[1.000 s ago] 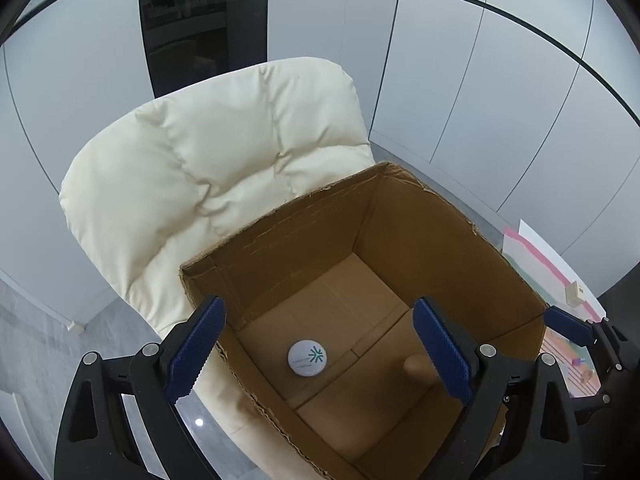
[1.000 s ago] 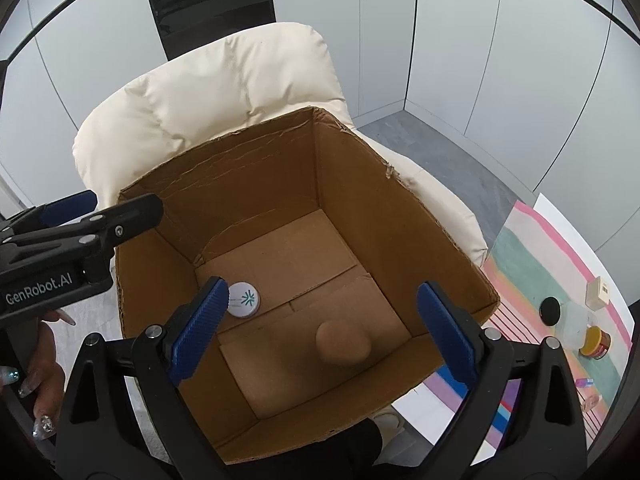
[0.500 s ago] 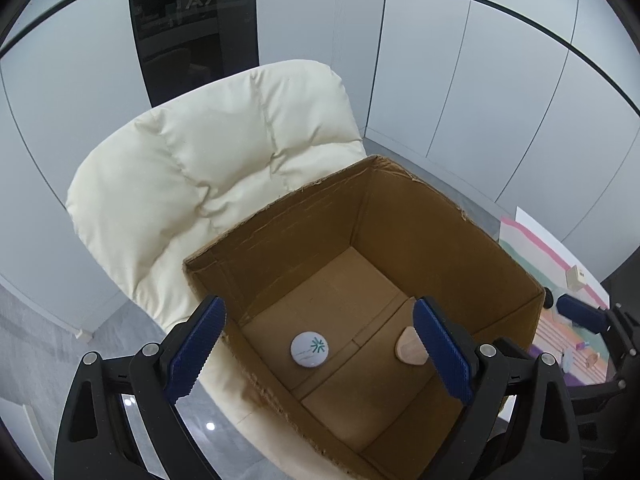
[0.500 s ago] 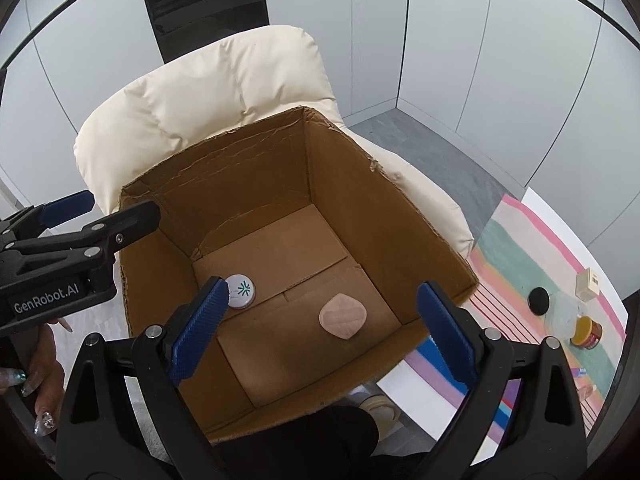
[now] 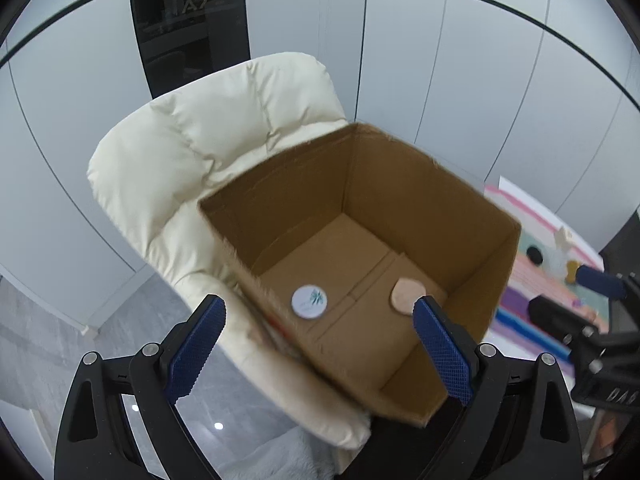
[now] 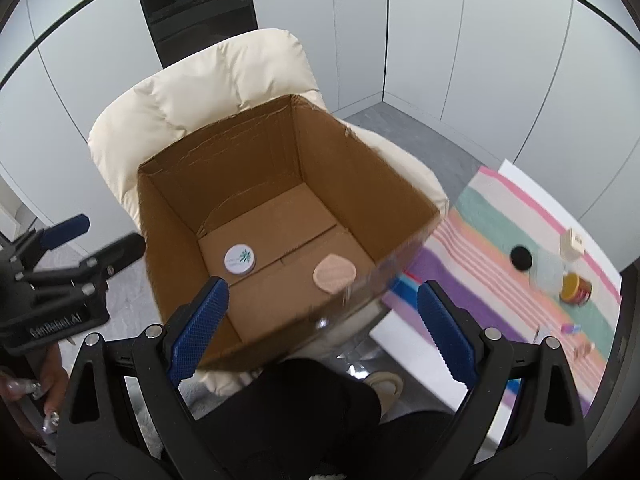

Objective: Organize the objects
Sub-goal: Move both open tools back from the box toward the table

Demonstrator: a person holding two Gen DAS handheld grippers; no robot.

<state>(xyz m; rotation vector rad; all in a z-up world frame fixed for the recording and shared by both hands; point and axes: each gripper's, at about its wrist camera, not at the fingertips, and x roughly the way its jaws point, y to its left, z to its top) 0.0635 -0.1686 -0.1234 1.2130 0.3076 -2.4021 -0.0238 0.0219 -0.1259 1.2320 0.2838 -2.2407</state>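
Small items left on the striped mat [image 6: 472, 240] (a black disc [image 6: 521, 257], an amber jar [image 6: 575, 289]) are judged light and rigid, best pinched across their sides and carried to the cardboard box [image 6: 360, 184], both grippers' jaws being spread and empty.

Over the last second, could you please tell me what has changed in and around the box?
The pink pad, blurred in motion a second ago, now lies flat on the box floor. Both grippers, left and right, have drawn back with jaws open and empty. The white disc and the box on the chair stayed put.
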